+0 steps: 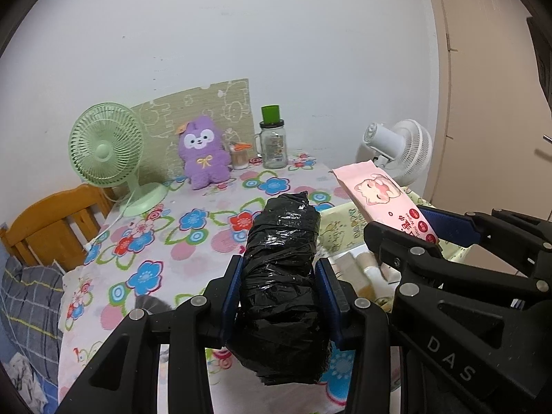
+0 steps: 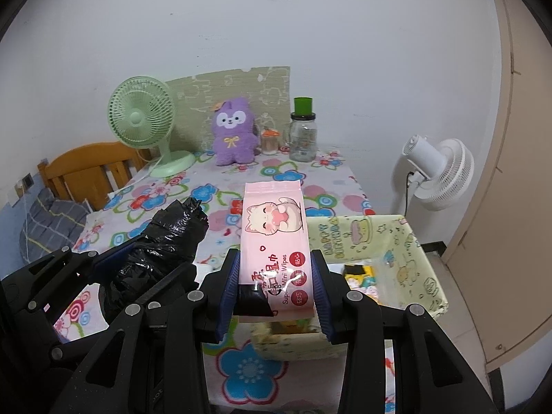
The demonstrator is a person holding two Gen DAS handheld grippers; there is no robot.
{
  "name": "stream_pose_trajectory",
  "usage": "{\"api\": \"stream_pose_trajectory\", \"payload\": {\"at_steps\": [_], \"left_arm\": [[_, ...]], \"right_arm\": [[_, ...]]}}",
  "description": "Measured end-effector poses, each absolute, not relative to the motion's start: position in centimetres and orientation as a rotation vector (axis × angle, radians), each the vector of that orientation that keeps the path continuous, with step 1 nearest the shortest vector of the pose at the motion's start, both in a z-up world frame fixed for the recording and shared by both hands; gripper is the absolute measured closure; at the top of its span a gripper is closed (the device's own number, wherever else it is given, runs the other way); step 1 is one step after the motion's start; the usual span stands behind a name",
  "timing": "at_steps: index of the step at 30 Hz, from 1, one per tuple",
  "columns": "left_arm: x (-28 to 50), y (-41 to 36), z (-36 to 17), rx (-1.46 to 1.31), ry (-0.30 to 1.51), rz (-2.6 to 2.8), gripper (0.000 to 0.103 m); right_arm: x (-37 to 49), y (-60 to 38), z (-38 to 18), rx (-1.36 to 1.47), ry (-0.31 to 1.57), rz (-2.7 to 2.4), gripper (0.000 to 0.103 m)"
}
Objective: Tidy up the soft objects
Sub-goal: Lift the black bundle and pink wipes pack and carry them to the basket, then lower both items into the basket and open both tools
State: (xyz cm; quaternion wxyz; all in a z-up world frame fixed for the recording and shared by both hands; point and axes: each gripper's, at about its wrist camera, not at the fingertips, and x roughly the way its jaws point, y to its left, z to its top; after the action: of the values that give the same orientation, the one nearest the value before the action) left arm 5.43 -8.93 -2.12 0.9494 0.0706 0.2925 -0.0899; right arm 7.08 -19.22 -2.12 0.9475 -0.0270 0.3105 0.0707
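My left gripper is shut on a roll of black plastic bags and holds it above the flowered table; the roll also shows at the left of the right wrist view. My right gripper is shut on a pink pack of wet wipes with a cat picture, held above the near edge of a pale yellow fabric basket. The pack also shows in the left wrist view, above the basket. A purple plush toy sits at the back of the table.
A green desk fan stands at the back left, a glass jar with a green cup on it and a small container at the back. A white fan stands on the right. A wooden chair is on the left.
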Motion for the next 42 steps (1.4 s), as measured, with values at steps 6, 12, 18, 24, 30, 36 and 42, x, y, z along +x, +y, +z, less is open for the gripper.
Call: {"api": "stream_pose_trajectory", "payload": {"at_steps": [6, 12, 18, 24, 30, 36, 42], "left_arm": [[6.4, -10.8, -2.3, 0.150, 0.604, -0.203, 0.060], [7.5, -12.6, -2.5, 0.158, 0.608, -0.229, 0.060], [8.1, -14.5, -2.9, 0.177, 0.610, -0.252, 0.060], [9.0, -16.2, -3.3, 0.189, 0.604, -0.262, 0.060], [10.4, -17.5, -3.9, 0.182, 0.621, -0.293, 0.060], [11.6, -18.7, -4.9, 0.188, 0.647, -0.311, 0.059], [12.3, -19.0, -5.7, 0.202, 0.671, -0.296, 0.032]], "right_arm": [[8.0, -21.0, -2.4, -0.048, 0.641, 0.119, 0.060], [8.8, -22.8, -2.5, -0.048, 0.647, 0.088, 0.060], [9.3, -24.3, -2.8, -0.052, 0.652, 0.062, 0.060], [10.4, -26.2, -3.3, -0.033, 0.663, 0.038, 0.060], [11.5, -27.7, -4.0, -0.013, 0.676, 0.009, 0.060], [12.4, -28.8, -5.2, 0.006, 0.703, -0.014, 0.060], [13.0, -29.3, -5.9, 0.028, 0.719, -0.009, 0.060]]}}
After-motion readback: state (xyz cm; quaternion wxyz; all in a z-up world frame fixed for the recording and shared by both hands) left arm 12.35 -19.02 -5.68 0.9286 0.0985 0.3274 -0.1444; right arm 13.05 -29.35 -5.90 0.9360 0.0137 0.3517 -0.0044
